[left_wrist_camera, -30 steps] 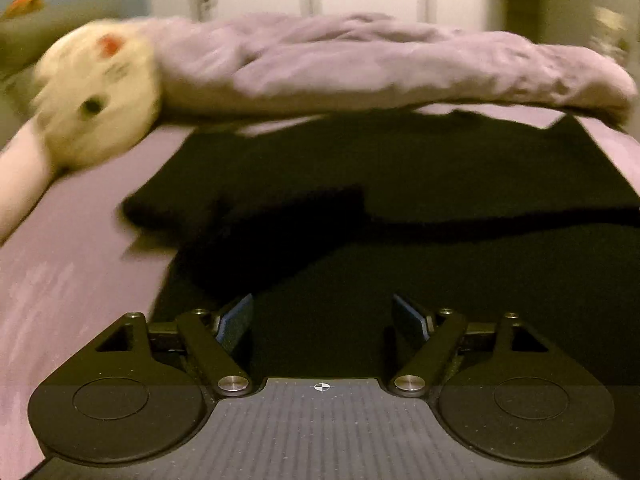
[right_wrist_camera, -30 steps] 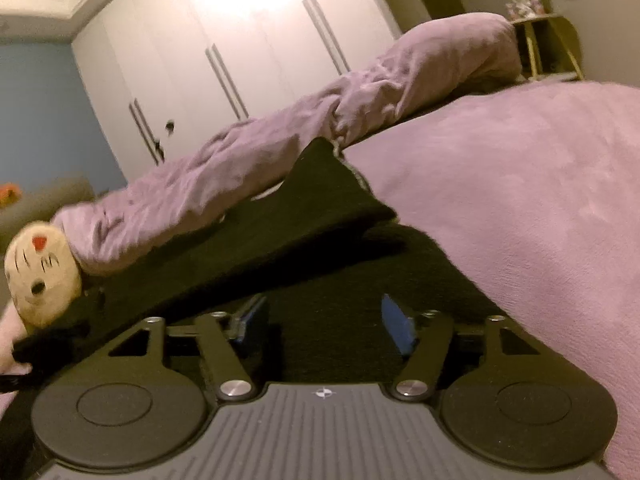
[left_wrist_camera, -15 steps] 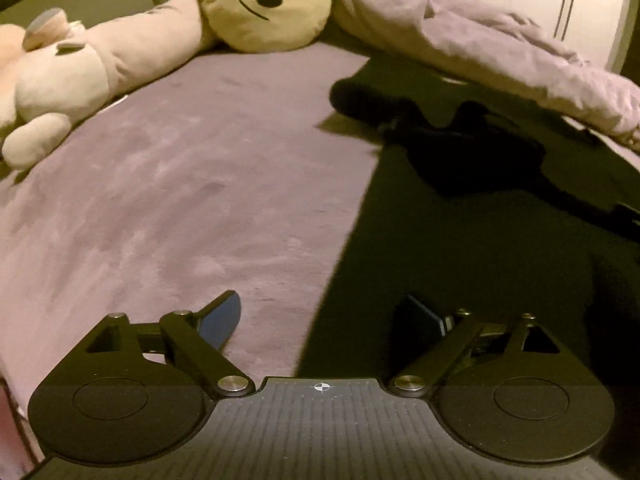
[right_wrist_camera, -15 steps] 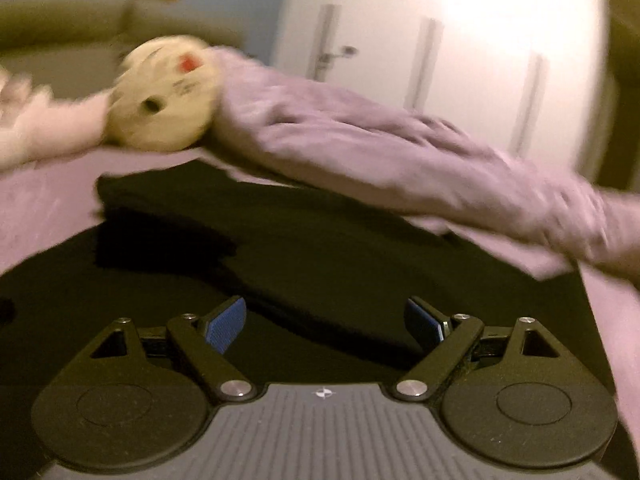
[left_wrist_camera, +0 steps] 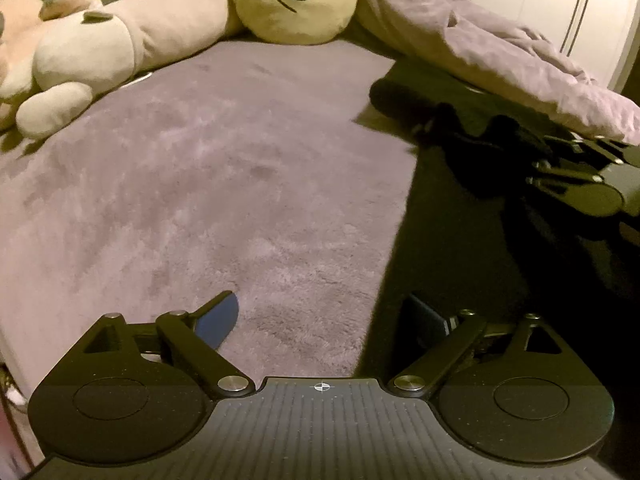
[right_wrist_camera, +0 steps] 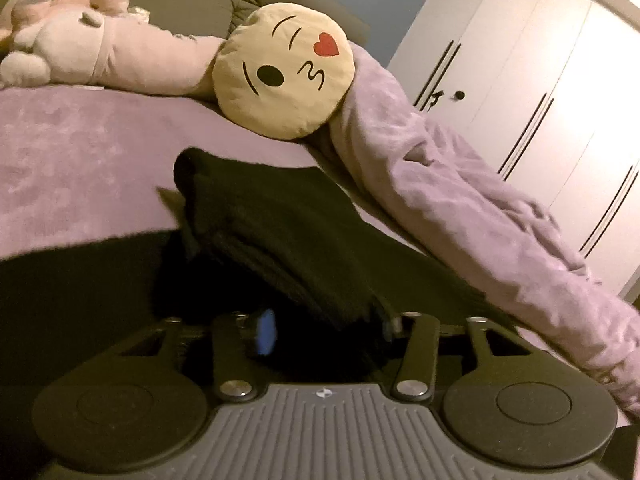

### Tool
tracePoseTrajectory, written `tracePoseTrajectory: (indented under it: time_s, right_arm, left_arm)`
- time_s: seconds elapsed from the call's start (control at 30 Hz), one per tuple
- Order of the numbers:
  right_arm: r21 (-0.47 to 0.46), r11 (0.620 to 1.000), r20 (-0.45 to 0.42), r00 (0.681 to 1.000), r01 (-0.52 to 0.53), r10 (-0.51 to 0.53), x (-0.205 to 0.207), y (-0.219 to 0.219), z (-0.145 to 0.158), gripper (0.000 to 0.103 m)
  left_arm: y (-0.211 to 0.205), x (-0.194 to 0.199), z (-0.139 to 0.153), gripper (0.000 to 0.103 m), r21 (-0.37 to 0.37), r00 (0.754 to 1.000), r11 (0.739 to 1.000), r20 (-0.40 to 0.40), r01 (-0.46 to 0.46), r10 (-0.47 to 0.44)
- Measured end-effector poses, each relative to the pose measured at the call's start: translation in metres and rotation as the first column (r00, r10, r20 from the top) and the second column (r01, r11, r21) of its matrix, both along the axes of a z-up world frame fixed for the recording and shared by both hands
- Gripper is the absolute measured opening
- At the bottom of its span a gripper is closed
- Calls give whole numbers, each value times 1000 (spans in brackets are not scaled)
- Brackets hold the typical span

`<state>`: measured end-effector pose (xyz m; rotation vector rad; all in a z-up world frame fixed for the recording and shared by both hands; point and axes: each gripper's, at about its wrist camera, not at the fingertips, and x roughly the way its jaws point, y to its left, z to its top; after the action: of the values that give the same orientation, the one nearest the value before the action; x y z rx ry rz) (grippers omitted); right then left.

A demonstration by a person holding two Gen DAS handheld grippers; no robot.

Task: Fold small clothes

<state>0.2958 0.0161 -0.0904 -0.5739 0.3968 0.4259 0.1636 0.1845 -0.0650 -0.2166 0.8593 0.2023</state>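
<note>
A black garment (left_wrist_camera: 460, 260) lies spread on the purple bed cover (left_wrist_camera: 200, 180). My left gripper (left_wrist_camera: 320, 304) is open low over the garment's left edge, with one finger above the cover, the other above the black cloth, and nothing gripped. In the right wrist view the right gripper (right_wrist_camera: 326, 326) has its jaws closing, and a bunched fold of the black garment (right_wrist_camera: 300, 232) fills the gap between the pads. A sleeve runs from there up toward the cushion. The right gripper (left_wrist_camera: 580, 184) also shows at the far right of the left wrist view.
A round yellow emoji cushion (right_wrist_camera: 284, 72) and a long pink plush toy (right_wrist_camera: 100, 48) lie along the head of the bed. A rumpled lilac blanket (right_wrist_camera: 460, 208) runs along the far side of the garment. White wardrobe doors (right_wrist_camera: 540, 80) stand behind.
My left gripper slid left from over the garment's middle to its edge. The right gripper swung across toward the cushion side, rolled, and its jaws closed from wide open onto black cloth.
</note>
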Motion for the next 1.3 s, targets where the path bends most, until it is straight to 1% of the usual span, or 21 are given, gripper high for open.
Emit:
tracePoseTrajectory:
  time_s: [0.03, 0.1, 0.17, 0.23, 0.27, 0.3, 0.33, 0.4, 0.47, 0.5, 0.6, 0.67, 0.77, 0.83, 0.93, 0.97, 1.0, 1.03, 1.17, 1.23, 1.3]
  right_arm:
    - [32, 999, -29, 1000, 2, -1, 5, 0, 3, 12]
    - [151, 987, -60, 997, 51, -42, 11, -11, 13, 12]
    - [341, 928, -102, 988, 148, -120, 16, -39, 31, 12]
    - [538, 792, -175, 957, 288, -230, 18, -85, 45, 10]
    - [609, 712, -215, 937, 349, -275, 17, -109, 47, 10]
    - [651, 650, -243, 919, 392, -310, 15, -129, 47, 10]
    - [679, 598, -265, 902, 426, -342, 14, -150, 45, 10]
    - [679, 547, -302, 865, 490, -401, 13, -178, 38, 10]
    - [688, 456, -374, 814, 565, -445, 15, -207, 25, 10]
    - [685, 409, -425, 787, 603, -448, 19, -221, 15, 12]
    - [660, 316, -550, 725, 681, -414, 28, -245, -10, 18]
    - [691, 270, -565, 734, 671, -378, 22, -255, -17, 20]
    - [727, 218, -571, 749, 651, -337, 25, -258, -18, 38]
    - [728, 226, -568, 754, 648, -331, 36, -254, -16, 44]
    - [695, 300, -553, 752, 654, -359, 48, -242, -10, 38]
    - [675, 328, -554, 747, 661, -367, 53, -239, -8, 21]
    - [655, 354, -553, 742, 668, -378, 57, -236, -6, 10]
    - [635, 389, -538, 744, 667, -397, 61, -234, -1, 9]
    - [615, 523, -372, 802, 590, -468, 52, -231, 31, 9]
    - [610, 552, -305, 812, 568, -498, 46, -238, 45, 9]
    - [618, 556, -279, 817, 555, -505, 45, -249, 52, 9]
  left_arm:
    - [0, 0, 0, 96, 0, 1000, 1000, -1, -3, 3]
    - [-1, 0, 2, 96, -1, 1000, 1000, -6, -6, 6]
    - [0, -1, 5, 96, -1, 1000, 1000, -3, -5, 5]
    - [-1, -3, 8, 96, 9, 1000, 1000, 4, -9, 9]
    - [-1, -4, 9, 96, 12, 1000, 1000, 10, -12, 12]
    - [-1, -4, 11, 96, 13, 1000, 1000, 15, -16, 15]
    - [-3, -5, 13, 96, 13, 1000, 1000, 17, -16, 16]
    - [-6, -4, 15, 96, 4, 1000, 1000, 27, -7, 6]
    - [-12, -2, 16, 96, 6, 1000, 1000, 26, 5, -6]
    - [-15, -1, 15, 96, 11, 1000, 1000, 22, 11, -11]
    - [-23, 2, 13, 96, 8, 1000, 1000, 15, 25, -25]
    - [-26, 2, 11, 96, 14, 999, 999, 8, 33, -33]
    - [-30, 4, 8, 96, 26, 999, 999, -6, 33, -33]
    - [-32, 4, 8, 96, 22, 999, 999, -9, 31, -31]
    - [-36, 4, 9, 96, 27, 999, 999, -12, 38, -38]
    - [-37, 4, 10, 96, 30, 999, 999, -10, 43, -43]
    - [-38, 5, 10, 96, 33, 999, 998, -11, 47, -47]
    - [-39, 5, 11, 96, 39, 999, 998, -12, 50, -49]
    - [-42, 5, 10, 96, 49, 999, 998, -15, 48, -47]
    - [-43, 6, 9, 96, 49, 999, 998, -22, 48, -47]
    - [-46, 7, 8, 96, 51, 998, 997, -26, 51, -50]
